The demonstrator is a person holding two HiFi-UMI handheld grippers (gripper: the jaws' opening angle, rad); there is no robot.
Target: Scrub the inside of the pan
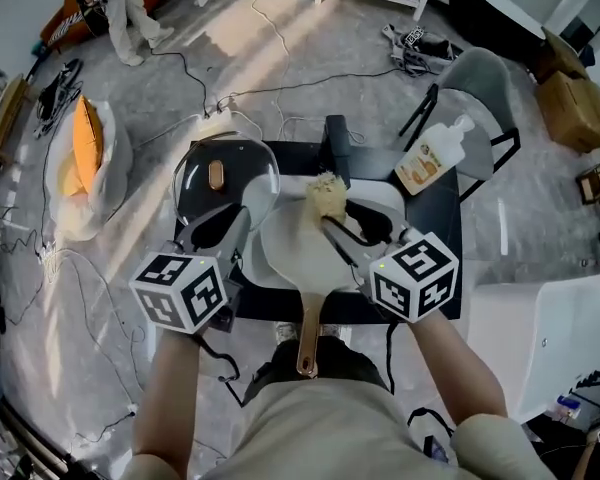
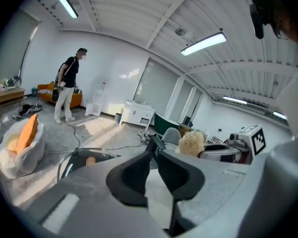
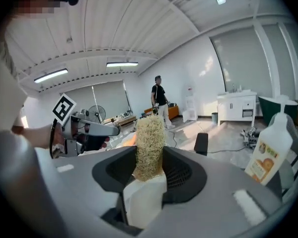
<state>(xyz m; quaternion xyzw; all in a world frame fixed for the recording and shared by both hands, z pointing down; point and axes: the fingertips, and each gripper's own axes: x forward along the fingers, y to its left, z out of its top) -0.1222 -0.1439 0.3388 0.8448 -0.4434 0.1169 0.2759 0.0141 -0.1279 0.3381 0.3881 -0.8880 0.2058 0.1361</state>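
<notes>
White pan (image 1: 286,253); straw-yellow scrubber (image 1: 327,196); orange-and-white bottle (image 1: 432,158)

Sunlight is falling in pale bands across the grey marbled floor (image 1: 310,58), where cables (image 1: 412,50) are lying in a tangle. Long ceiling lights (image 2: 202,42) are glowing under a white ribbed ceiling. A white cabinet (image 2: 137,114) is standing by the far wall, a grey chair (image 1: 480,78) is sitting beside the black table (image 1: 442,223), and a person (image 2: 69,83) is standing near an orange sofa (image 2: 45,90).
</notes>
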